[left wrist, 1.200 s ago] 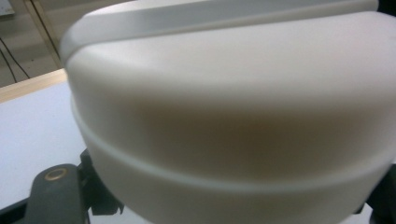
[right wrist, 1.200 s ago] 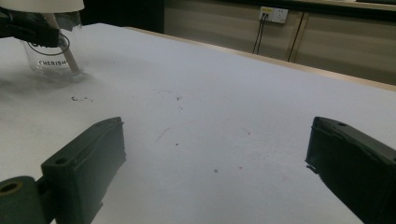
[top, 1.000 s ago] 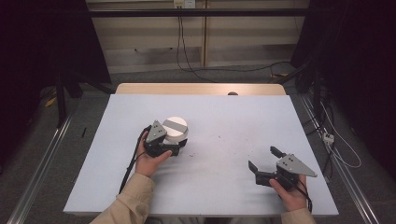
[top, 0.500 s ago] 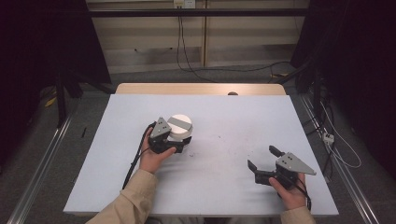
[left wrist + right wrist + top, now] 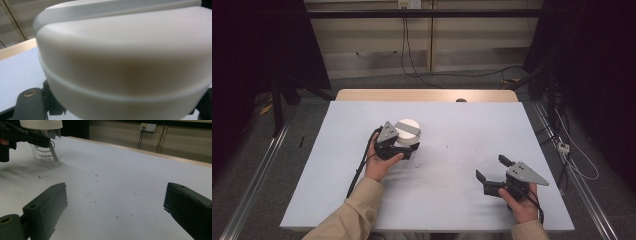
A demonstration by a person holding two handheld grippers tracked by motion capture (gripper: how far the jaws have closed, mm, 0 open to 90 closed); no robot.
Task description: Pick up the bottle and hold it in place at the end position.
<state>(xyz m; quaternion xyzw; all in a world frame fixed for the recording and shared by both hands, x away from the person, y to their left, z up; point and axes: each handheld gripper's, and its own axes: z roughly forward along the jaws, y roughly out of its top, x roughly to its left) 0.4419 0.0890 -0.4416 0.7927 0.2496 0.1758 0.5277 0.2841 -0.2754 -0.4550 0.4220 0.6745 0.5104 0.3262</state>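
The left tool (image 5: 404, 146), held level in a forearm reaching forward, is clamped on the white-lidded jar (image 5: 407, 131) directly at its tips, while the right tool (image 5: 492, 168) rests low, jaws apart, on the counter (image 5: 462, 200).

Worktop (image 5: 452, 200) bare between left hand-held gripper (image 5: 404, 148) on jar (image 5: 408, 131) and right hand-held gripper (image 5: 493, 172); far half unobstructed.
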